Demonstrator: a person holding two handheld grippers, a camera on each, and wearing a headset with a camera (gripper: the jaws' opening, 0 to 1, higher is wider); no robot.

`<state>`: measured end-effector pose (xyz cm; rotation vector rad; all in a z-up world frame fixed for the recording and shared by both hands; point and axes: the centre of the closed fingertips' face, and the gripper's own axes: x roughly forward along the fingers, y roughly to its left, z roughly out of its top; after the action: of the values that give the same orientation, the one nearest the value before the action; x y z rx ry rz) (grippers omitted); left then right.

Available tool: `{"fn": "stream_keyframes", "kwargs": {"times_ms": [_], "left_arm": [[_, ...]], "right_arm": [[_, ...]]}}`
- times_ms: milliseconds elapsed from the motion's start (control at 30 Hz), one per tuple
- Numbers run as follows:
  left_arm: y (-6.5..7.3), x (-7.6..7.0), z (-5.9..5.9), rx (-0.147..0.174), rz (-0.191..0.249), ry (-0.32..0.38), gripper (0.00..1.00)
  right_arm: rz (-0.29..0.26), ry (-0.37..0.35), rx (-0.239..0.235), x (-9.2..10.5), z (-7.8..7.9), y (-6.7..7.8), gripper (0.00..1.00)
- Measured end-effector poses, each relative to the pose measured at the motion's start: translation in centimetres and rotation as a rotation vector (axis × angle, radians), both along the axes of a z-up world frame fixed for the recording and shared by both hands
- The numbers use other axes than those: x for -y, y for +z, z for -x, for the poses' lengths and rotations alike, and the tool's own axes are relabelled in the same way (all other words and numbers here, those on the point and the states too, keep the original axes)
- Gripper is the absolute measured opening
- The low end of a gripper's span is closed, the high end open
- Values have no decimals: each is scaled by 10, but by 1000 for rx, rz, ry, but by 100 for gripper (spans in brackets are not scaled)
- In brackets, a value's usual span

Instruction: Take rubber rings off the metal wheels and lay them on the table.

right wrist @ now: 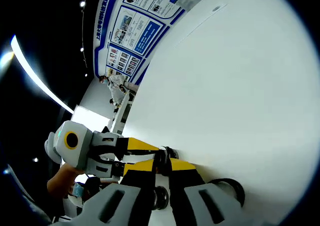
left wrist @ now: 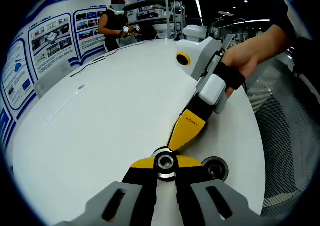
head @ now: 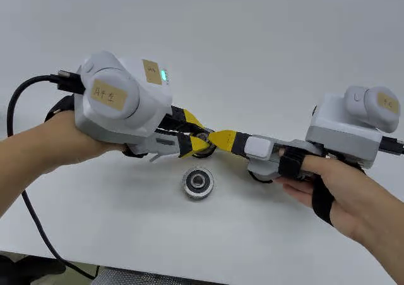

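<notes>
Nearest us, a metal wheel [head: 198,182] lies on the bench [head: 265,64]. Just beyond it, our left gripper [head: 199,143] has its jaws clamped on a second wheel [head: 203,137]. Our right gripper [head: 214,139] has its jaws pinched on that wheel's edge from the right.

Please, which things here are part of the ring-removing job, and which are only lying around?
For the job: the held wheel, clamped by the left gripper and the right gripper; the second wheel on the table.
Just around: the black cable, the wall posters, a person in the background.
</notes>
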<state>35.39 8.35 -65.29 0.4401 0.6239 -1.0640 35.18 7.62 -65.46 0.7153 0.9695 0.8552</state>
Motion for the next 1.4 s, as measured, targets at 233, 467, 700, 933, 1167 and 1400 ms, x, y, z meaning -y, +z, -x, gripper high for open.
{"fn": "stream_keyframes", "kwargs": {"times_ms": [233,467,700,933,1167,1400], "left_arm": [[0,0,0,1,0,0,13],[0,1,1,3,-1,-1,13],[1,1,1,6,2,0,13],[1,1,1,7,3,-1,13],[1,2,1,8,4,-2,13],[1,1,1,8,4,-2,13]], "right_arm": [[50,7,25,2,-1,-4,3],[66,8,32,3,-1,-4,2],[77,12,34,2,-2,-2,2],[75,14,26,1,-1,0,1],[86,38,49,-2,-1,2,1],[97,57,69,-4,1,4,1]]}}
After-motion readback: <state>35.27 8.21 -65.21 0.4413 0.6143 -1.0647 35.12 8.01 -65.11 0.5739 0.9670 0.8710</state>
